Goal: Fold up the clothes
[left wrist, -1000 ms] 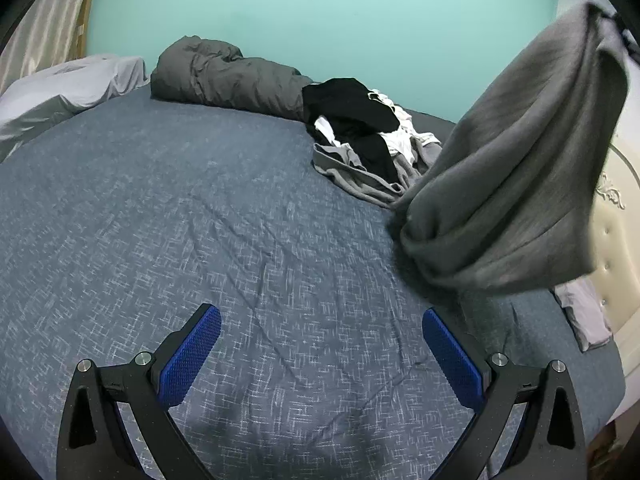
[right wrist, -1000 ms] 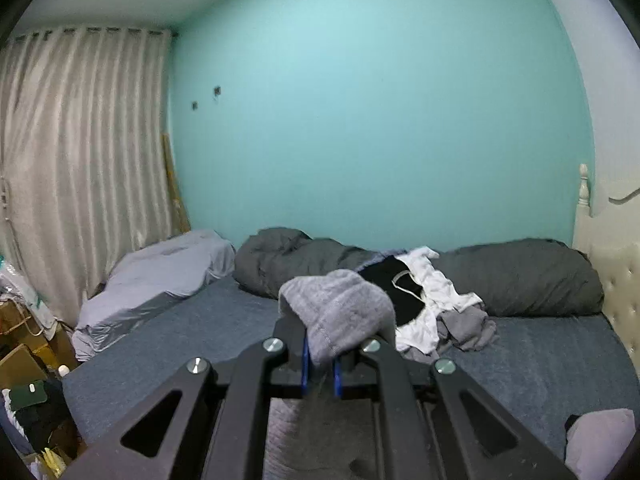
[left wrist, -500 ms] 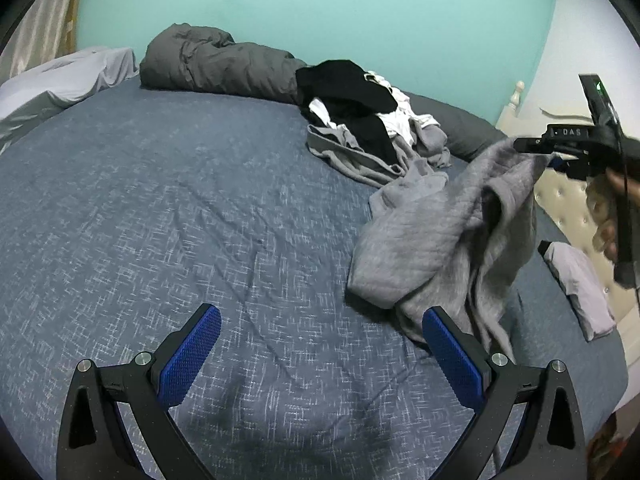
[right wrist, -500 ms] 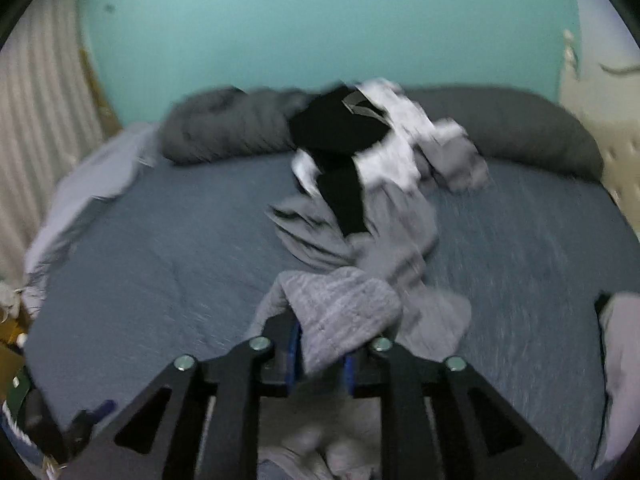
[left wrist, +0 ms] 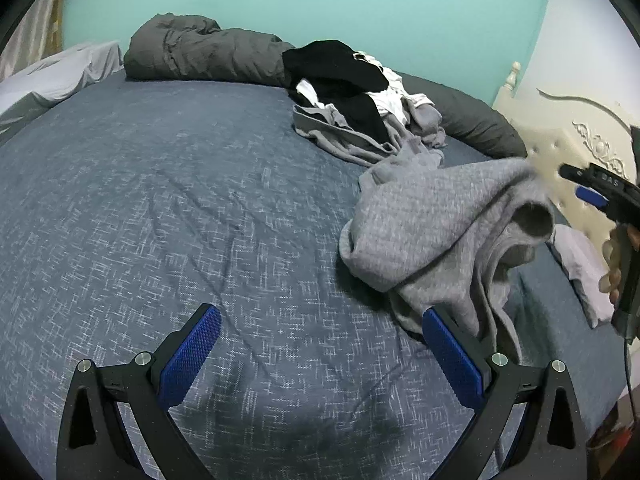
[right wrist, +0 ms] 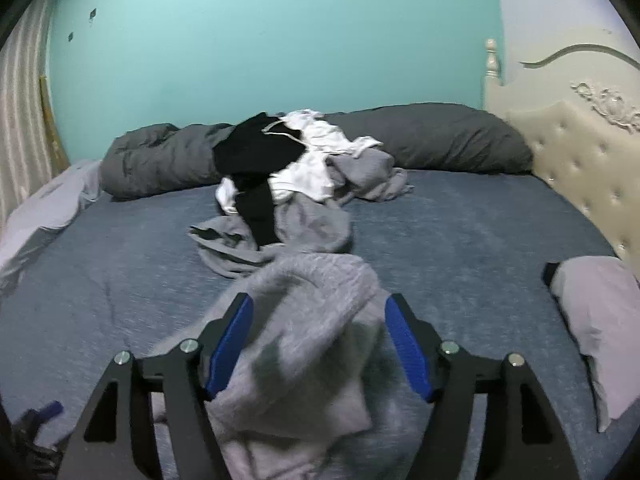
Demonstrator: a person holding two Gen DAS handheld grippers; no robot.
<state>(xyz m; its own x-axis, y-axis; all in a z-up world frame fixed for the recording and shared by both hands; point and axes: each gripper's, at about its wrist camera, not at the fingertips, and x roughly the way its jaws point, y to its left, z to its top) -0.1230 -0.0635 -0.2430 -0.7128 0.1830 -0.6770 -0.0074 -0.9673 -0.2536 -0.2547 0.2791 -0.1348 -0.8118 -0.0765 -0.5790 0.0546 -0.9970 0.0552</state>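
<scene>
A grey knitted sweater (left wrist: 432,232) lies crumpled on the blue bedspread (left wrist: 168,208), right of centre in the left wrist view. My left gripper (left wrist: 320,344) hovers open over the bedspread, its right finger close to the sweater's near edge. My right gripper (right wrist: 320,340) is open, and the sweater (right wrist: 304,344) lies loose between and under its blue pads. In the left wrist view the right gripper (left wrist: 592,188) shows at the right edge, held by a hand (left wrist: 612,264). A pile of black, white and grey clothes (right wrist: 288,176) lies farther back.
A rolled dark grey duvet (left wrist: 208,52) runs along the far side by the teal wall. A cream tufted headboard (right wrist: 580,160) stands at the right. A folded pale garment (right wrist: 596,320) lies near the headboard. A pale pillow (left wrist: 60,76) lies at the far left.
The right gripper lowered the sweater from the air onto the bed, then opened and let it go. The left gripper stayed open over the bedspread.
</scene>
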